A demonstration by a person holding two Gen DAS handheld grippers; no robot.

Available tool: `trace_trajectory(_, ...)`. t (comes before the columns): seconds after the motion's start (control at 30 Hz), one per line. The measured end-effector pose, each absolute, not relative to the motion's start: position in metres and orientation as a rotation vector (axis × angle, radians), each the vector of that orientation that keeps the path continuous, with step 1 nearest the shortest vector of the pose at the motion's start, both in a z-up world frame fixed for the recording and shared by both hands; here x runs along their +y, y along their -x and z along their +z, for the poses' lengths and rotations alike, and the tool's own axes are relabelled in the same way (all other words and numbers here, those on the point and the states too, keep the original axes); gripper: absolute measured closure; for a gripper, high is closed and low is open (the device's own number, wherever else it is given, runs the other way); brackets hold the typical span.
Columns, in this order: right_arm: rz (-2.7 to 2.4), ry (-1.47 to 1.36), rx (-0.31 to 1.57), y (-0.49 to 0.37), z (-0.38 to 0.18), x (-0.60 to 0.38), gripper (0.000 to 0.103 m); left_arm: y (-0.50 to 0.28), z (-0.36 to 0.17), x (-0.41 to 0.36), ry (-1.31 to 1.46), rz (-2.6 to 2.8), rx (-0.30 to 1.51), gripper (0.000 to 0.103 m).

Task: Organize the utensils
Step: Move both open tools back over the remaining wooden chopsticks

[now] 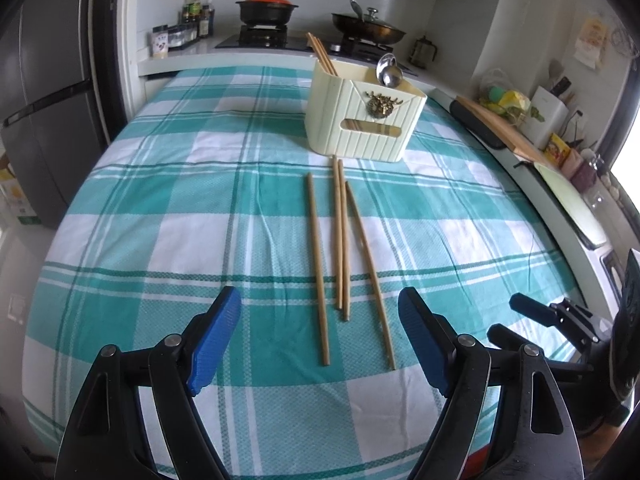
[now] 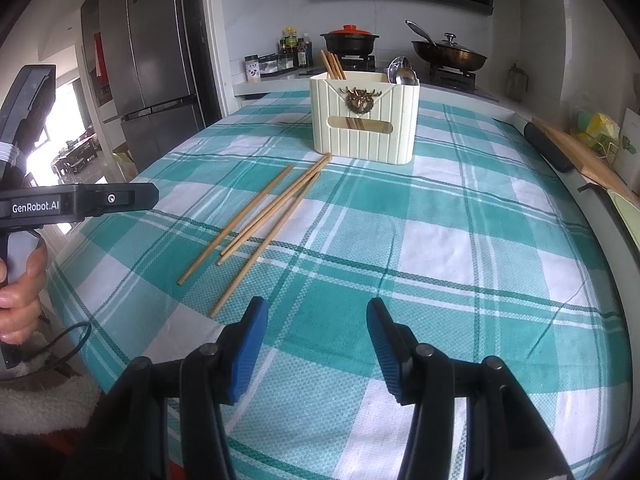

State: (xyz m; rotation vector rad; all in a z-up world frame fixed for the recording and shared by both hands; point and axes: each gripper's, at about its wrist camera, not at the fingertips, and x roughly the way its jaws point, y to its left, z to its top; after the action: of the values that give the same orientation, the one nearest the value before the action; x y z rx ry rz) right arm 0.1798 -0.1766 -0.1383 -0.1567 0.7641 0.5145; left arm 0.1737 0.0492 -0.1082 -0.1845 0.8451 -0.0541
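While four loose chopsticks (image 1: 344, 248) lie on the green and white checked cloth (image 1: 160, 208), both tools hang over the near side of the table with nothing in them. The left gripper (image 1: 320, 340) has its blue pads far apart, and the near ends of the sticks sit right between and just ahead of them. The right gripper (image 2: 314, 348) is also apart, though not as wide, and it hangs over bare cloth, with the sticks off to its left. The sticks point from near to far, and their far tips stop just beside the cream holder (image 1: 360, 120). That box stands at the far side of the table and already has some chopsticks (image 1: 320, 52) and a metal spoon (image 1: 388, 70) standing in it. The sticks look like wood or bamboo, so they are likely light, thin and stiff, and they may roll or slip. A good place to take hold is probably near the middle of a stick, across its thin side. Two of them lie so close that I cannot tell if they touch, so grabbing just one may be tricky.
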Motion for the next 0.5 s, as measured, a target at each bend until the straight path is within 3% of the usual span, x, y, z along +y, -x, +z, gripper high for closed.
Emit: trace_trajectory(0.5,0.525,0.173,0.793,-0.183,-0.148,-0.168,0.05,-0.177,-0.121,0.053,0.191,-0.039,0.875,0.021)
